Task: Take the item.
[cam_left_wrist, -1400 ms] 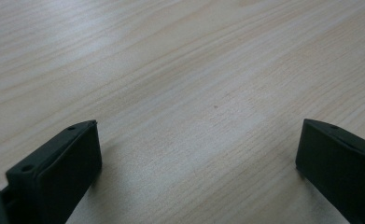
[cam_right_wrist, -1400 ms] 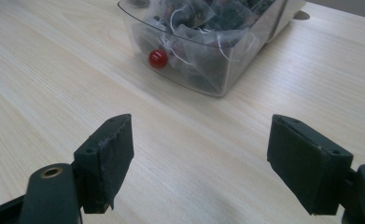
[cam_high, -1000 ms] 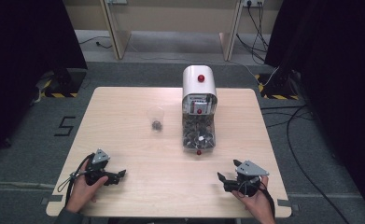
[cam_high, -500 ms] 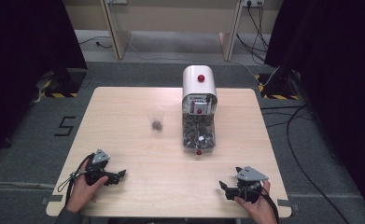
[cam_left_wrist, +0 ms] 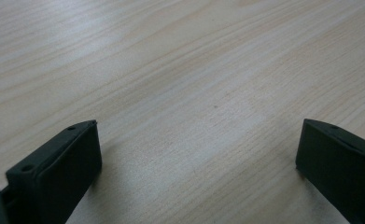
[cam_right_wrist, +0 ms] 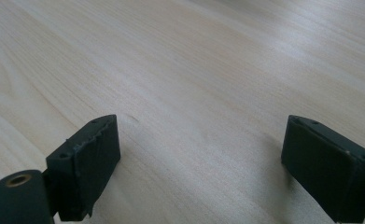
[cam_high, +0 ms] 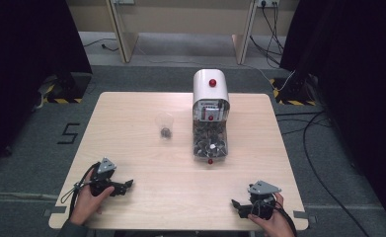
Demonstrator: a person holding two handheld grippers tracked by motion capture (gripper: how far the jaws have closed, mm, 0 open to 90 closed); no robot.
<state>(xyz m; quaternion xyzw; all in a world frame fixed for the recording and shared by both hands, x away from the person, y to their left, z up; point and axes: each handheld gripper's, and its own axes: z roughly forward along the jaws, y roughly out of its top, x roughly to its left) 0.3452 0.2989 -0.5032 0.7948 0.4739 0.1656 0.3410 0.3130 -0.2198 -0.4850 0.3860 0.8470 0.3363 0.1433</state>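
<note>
My left gripper (cam_high: 127,185) rests near the table's front left corner, held by a hand, jaws pointing right. In the left gripper view the left gripper (cam_left_wrist: 196,135) stands open over bare wood, nothing between its jaws. My right gripper (cam_high: 237,205) lies at the front right, jaws pointing left. In its own view the right gripper (cam_right_wrist: 201,128) is wide open; its jaws have just been opening, with only tabletop between them. A white dispenser (cam_high: 210,89) with a red knob stands mid-table over a clear bin of small dark pieces (cam_high: 209,142). A clear cup (cam_high: 165,124) holds a few pieces.
The light wooden table (cam_high: 131,113) stands on grey carpet. Cables trail on the floor at the right (cam_high: 319,148), and a cable loops from the left gripper over the front edge. Black curtains hang at both sides.
The right hand and its gripper have slid a little toward the table's near edge. The left hand, the cup and the dispenser have stayed where they were.
</note>
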